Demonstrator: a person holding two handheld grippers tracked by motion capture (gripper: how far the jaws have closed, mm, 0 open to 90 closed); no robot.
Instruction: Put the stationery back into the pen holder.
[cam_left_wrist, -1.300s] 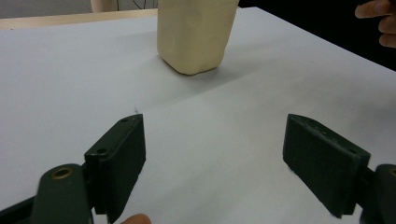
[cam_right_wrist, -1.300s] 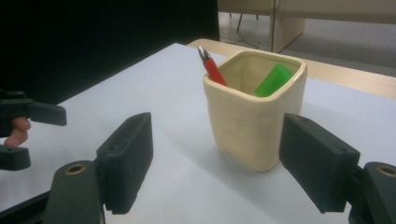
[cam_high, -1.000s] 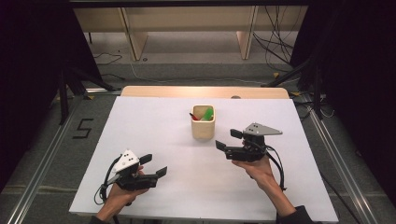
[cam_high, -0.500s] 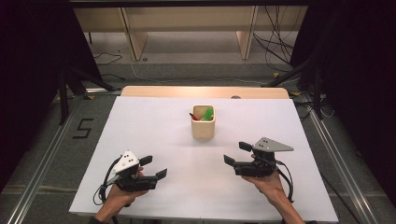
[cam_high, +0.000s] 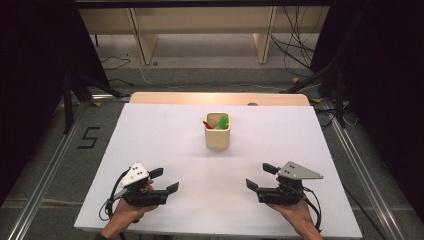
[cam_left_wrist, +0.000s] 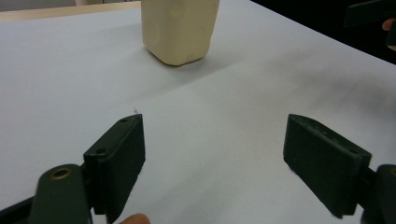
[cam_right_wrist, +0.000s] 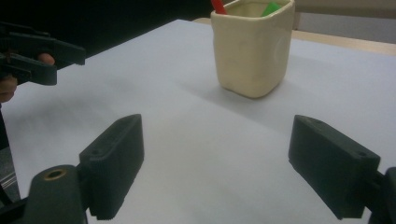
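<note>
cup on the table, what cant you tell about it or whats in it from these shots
- Cup contents: in the high view a red item and a green item poke above the rim, too small to identify; the cup's wall hides their lower parts.
- Left gripper view: the top edge cuts off the cup's rim, so nothing inside can be seen.
- Right gripper view: the top edge crops the red and green tips, and the picture is soft.
</note>
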